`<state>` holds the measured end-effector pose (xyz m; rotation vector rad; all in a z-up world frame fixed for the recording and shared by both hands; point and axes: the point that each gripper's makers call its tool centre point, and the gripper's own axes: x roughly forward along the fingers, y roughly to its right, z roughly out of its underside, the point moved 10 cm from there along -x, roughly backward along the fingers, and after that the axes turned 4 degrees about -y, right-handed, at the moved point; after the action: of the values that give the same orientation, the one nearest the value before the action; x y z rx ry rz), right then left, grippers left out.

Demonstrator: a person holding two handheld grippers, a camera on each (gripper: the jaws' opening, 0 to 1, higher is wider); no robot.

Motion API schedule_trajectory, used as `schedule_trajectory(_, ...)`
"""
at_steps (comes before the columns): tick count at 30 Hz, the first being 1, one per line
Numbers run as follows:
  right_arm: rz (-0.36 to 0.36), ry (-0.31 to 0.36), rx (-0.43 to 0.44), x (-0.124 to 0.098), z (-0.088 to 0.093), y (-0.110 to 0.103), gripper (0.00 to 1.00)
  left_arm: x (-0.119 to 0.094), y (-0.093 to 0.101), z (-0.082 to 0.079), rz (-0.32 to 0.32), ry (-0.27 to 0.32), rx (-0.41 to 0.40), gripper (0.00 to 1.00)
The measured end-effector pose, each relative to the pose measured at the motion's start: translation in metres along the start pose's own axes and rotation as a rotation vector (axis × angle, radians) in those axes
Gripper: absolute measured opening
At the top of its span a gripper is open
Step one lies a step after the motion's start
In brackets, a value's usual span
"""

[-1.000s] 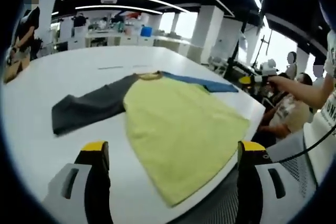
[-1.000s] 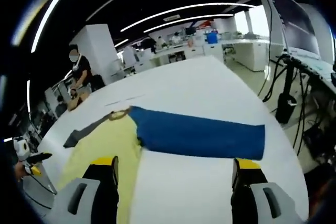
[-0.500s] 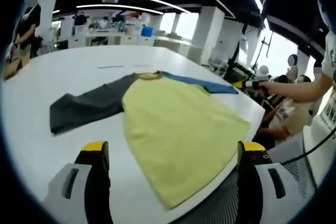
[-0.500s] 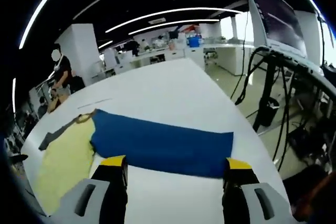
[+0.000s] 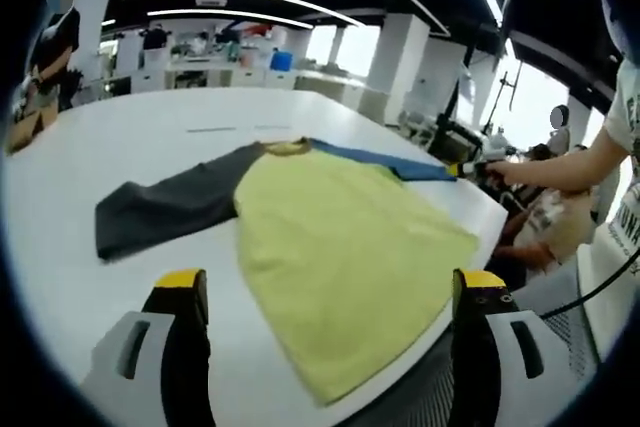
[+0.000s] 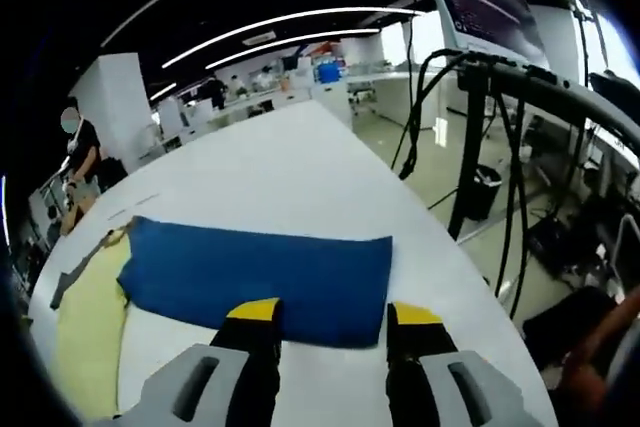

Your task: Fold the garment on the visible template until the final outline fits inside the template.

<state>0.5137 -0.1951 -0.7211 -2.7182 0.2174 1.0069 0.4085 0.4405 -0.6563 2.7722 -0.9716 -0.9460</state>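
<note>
The garment [image 5: 330, 227] lies flat on the white table [image 5: 90, 157], ready for folding. The right gripper [image 6: 328, 312], jaws narrowed but empty, addresses the blue sleeve [image 6: 260, 272] cuff for pickup; the left gripper [image 5: 330, 292] waits wide open.

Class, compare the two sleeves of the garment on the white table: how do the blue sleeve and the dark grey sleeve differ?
The blue sleeve is bright blue; the dark grey sleeve is charcoal. The right gripper has its jaws at the blue sleeve's cuff end; the dark grey sleeve lies beyond the left gripper, untouched. Both lie flat, spread outward from the yellow shirt body.
</note>
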Motion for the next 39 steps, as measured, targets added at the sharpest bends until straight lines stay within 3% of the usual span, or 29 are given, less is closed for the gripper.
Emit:
schedule_trajectory(6, 0.055, -0.009, -0.038, 0.0, 0.002, 0.002, 0.2, 0.0, 0.002, -0.001, -0.003, -0.004, 0.005, 0.99)
schedule_trajectory(10, 0.115, -0.027, -0.127, -0.002, 0.005, 0.003, 0.12, 0.0, 0.002, -0.001, -0.004, -0.008, 0.015, 0.99)
schedule_trajectory(19, 0.137, -0.035, -0.108, -0.004, 0.006, -0.003, 0.03, 0.001, 0.003, -0.002, 0.007, -0.018, 0.031, 0.99)
schedule_trajectory(31, 0.137, -0.049, -0.108, -0.005, 0.008, -0.01, 0.0, 0.004, -0.001, -0.004, 0.037, -0.007, 0.062, 0.99)
schedule_trajectory(39, 0.128, -0.055, -0.052, -0.008, 0.008, -0.011, 0.0, 0.006, -0.004, -0.008, 0.047, 0.001, 0.083, 0.99)
